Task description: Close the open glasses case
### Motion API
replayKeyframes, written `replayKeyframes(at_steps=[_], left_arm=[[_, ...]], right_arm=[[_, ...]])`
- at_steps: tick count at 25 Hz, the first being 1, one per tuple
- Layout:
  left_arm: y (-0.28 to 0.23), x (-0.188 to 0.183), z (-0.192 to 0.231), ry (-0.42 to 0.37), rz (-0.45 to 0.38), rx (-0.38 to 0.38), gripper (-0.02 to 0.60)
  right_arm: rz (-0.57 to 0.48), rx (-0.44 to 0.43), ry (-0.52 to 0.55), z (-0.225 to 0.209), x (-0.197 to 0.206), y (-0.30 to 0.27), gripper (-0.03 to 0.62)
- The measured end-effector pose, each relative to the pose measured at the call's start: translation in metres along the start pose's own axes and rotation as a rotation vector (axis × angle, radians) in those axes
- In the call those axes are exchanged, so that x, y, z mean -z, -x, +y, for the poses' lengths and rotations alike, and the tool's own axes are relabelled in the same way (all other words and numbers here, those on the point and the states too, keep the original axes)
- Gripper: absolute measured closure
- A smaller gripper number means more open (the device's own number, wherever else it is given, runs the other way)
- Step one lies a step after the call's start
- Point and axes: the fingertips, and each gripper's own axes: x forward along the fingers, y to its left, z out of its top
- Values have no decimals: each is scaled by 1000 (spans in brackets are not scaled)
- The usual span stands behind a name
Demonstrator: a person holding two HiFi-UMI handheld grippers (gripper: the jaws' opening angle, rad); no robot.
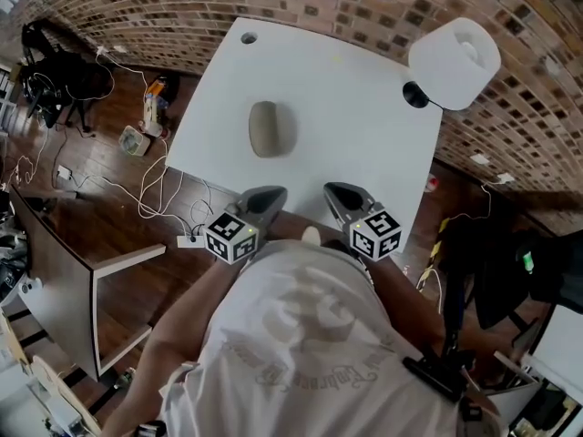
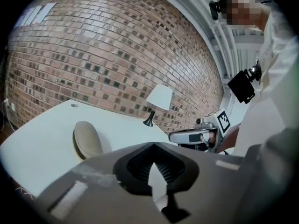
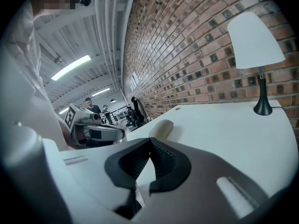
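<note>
A beige oval glasses case lies alone in the middle of the white table, its lid down or nearly down. I cannot tell whether a gap remains. It also shows as the case ahead and left of my left gripper, and the case just beyond my right gripper's tips. My left gripper and right gripper hover side by side over the table's near edge, short of the case and apart from it. The left gripper and the right gripper are both shut and hold nothing.
A white-shaded lamp on a black stem stands at the table's far right corner by the brick wall. A cable hole sits at the far left corner. White cables and a power strip lie on the floor left of the table.
</note>
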Motion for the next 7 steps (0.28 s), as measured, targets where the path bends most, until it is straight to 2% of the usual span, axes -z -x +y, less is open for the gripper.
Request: replayKeyframes(at_steps=[7], left_arm=[[-13,-4,-5,11,-31,-40,578]], right_arm=[[-30,-42,-65,-8,-15,13,586]])
